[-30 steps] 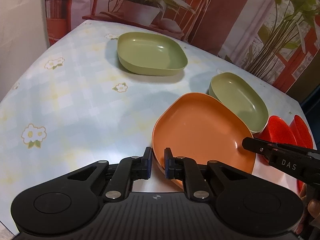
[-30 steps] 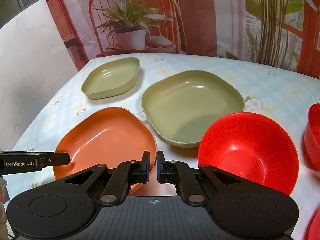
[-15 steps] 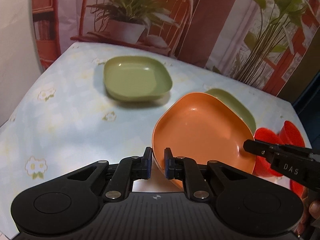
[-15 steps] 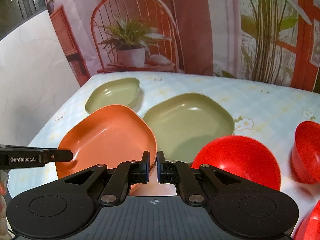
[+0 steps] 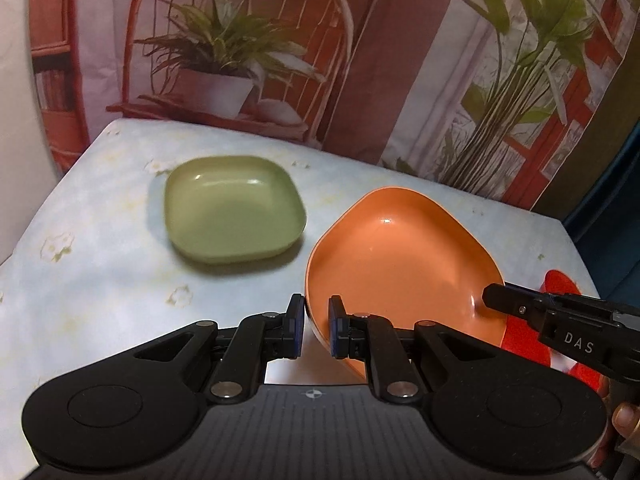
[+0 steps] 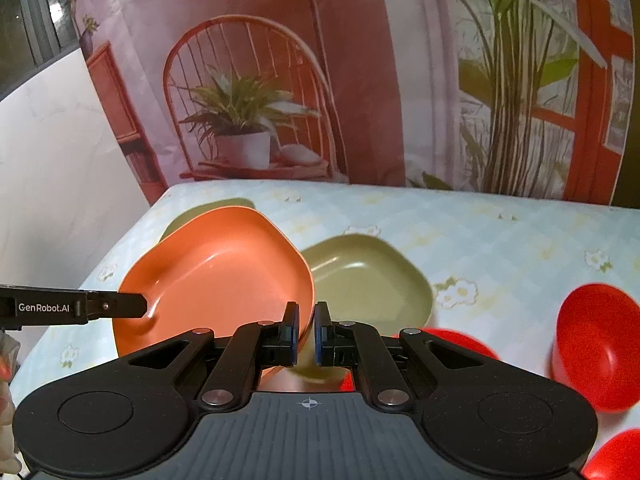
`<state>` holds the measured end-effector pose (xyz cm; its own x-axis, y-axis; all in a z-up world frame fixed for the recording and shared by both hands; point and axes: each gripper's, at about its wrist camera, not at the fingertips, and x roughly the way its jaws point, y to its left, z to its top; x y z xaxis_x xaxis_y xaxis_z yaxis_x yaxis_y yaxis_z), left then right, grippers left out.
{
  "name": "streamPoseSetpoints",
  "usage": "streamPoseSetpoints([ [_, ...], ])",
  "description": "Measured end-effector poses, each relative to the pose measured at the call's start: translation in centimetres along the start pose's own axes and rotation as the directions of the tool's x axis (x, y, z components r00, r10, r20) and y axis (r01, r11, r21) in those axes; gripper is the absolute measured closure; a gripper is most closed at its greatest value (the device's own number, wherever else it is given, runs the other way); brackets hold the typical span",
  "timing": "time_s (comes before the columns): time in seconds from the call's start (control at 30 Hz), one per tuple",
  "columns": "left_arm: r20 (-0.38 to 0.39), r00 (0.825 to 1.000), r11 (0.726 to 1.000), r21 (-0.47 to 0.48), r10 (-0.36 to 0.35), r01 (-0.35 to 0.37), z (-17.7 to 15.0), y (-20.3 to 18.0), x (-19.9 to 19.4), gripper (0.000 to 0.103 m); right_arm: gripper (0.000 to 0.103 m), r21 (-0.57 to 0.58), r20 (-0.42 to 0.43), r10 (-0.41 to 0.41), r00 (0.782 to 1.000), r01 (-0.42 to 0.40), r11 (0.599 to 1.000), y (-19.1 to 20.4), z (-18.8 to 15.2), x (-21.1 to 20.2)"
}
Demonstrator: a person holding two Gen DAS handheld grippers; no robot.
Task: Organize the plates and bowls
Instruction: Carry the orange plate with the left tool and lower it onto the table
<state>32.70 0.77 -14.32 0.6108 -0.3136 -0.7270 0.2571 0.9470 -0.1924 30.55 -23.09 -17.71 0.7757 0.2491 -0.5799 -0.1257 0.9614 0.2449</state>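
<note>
An orange plate (image 5: 400, 264) hangs tilted above the table, held from both sides. My left gripper (image 5: 316, 326) is shut on its near-left rim. My right gripper (image 6: 306, 330) is shut on the opposite rim, and the same orange plate (image 6: 216, 276) fills the left of the right wrist view. A green square plate (image 5: 234, 210) lies flat on the table, back left in the left wrist view. A second green plate (image 6: 368, 280) lies just behind my right gripper. Red bowls (image 6: 592, 348) stand at the right.
The table (image 5: 100, 280) has a pale floral checked cloth, with its edge at the left and back. A backdrop printed with a chair and plants (image 6: 248, 120) hangs behind it. Another red bowl (image 6: 460, 346) sits partly hidden under my right gripper.
Both grippers have risen with the orange plate, lifting it off the table and tilting it. The green plates and red bowls now lie lower and farther off.
</note>
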Motion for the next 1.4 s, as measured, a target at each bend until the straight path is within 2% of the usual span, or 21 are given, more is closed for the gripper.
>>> streamPoseSetpoints([
  [0.4,-0.002,0.997,0.997,0.009,-0.072,0.072,4.0,-1.7,3.9,0.089,0.096,0.014,0.007,-0.027,1.000,0.027,1.000,-3.5,4.2,1.4],
  [0.6,-0.041,0.997,0.996,0.043,-0.070,0.072,4.7,-2.6,6.9,0.089,0.096,0.017,-0.017,-0.054,0.998,0.055,0.998,-5.5,5.3,3.2],
  [0.87,-0.098,0.994,0.996,0.069,-0.048,0.055,4.0,-3.1,9.8,0.089,0.096,0.046,-0.082,-0.079,0.994,0.083,0.995,-7.1,3.8,5.6],
  [1.4,-0.122,0.992,0.992,0.113,-0.042,0.056,3.2,-3.9,10.2,0.089,0.095,0.086,-0.141,-0.075,0.987,0.088,0.992,-7.9,1.3,5.4],
])
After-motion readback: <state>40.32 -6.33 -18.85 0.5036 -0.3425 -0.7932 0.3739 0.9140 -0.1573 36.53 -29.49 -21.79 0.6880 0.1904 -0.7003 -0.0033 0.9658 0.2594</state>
